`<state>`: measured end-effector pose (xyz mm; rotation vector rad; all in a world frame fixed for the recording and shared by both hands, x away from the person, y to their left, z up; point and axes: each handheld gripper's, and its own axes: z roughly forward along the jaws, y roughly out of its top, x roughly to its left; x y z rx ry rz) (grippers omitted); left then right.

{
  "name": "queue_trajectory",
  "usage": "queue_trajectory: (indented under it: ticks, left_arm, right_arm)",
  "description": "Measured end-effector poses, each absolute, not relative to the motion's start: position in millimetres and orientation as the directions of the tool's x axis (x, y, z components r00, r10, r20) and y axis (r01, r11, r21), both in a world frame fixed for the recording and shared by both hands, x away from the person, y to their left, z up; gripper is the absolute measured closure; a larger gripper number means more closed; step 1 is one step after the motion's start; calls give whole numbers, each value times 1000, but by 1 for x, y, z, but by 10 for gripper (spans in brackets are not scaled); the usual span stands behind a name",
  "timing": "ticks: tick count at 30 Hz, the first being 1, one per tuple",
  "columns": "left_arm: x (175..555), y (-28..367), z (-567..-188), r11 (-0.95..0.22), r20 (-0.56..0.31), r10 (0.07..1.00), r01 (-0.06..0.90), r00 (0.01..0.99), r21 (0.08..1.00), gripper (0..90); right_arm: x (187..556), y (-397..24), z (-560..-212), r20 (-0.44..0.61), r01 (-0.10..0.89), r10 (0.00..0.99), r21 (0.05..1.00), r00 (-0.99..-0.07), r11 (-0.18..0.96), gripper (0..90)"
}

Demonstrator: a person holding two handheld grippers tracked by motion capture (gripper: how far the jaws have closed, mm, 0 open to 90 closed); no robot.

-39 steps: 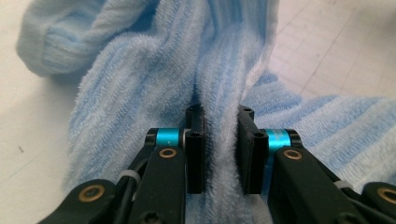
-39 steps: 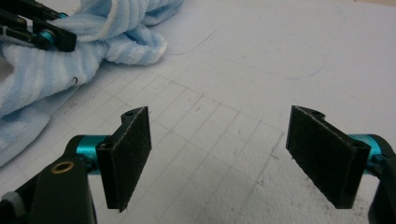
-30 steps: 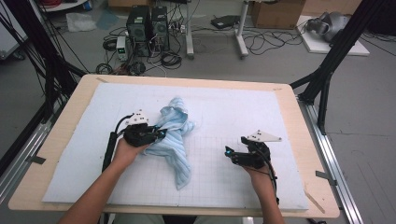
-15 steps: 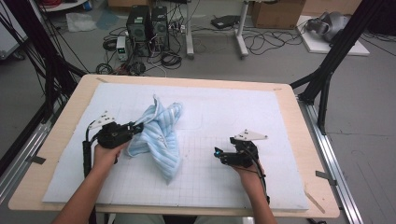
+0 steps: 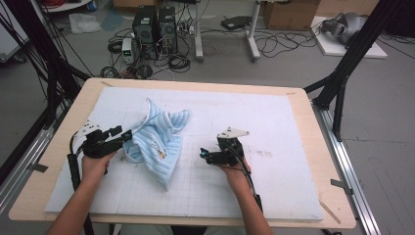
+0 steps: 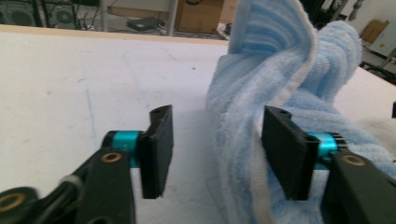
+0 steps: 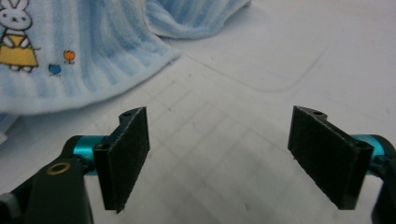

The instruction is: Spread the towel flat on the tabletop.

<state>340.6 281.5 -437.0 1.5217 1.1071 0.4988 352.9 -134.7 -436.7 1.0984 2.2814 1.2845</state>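
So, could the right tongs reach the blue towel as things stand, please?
Probably yes: the right tongs stand open, pointing at the blue towel, with only bare white mat between them.

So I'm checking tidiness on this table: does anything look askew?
The light blue towel lies crumpled on the white mat, one fold standing up between the left gripper's jaws, which have just been opening. Nothing looks spilled or damaged.

High view overhead; gripper views low, sharing towel (image 5: 157,139)
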Motion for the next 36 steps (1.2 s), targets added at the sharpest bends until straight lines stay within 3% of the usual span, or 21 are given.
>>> queue_trajectory:
  ticks: [7,12,14,17,23,36]
  left_arm:
    - [337,284,-439,53,-239,826,352,510,934,399]
    - [337,278,-440,10,-211,815,351,540,936,400]
    - [337,276,-441,8,-212,811,352,545,936,401]
    - [337,277,-441,7,-213,812,355,544,935,401]
    - [337,278,-443,5,-210,816,358,538,934,401]
    - [338,267,-445,-31,-191,809,364,556,931,408]
  right_arm:
    - [391,-85,-442,131,514,702,774,-700,369,156]
    - [407,-52,-450,163,517,669,770,-725,373,462]
    - [407,-43,-451,96,497,686,761,-721,416,588]
    - [405,-43,-449,78,481,662,750,-745,454,815]
    - [398,-60,-443,76,487,655,735,-752,473,828]
    - [340,-190,-425,50,526,761,751,-647,398,834]
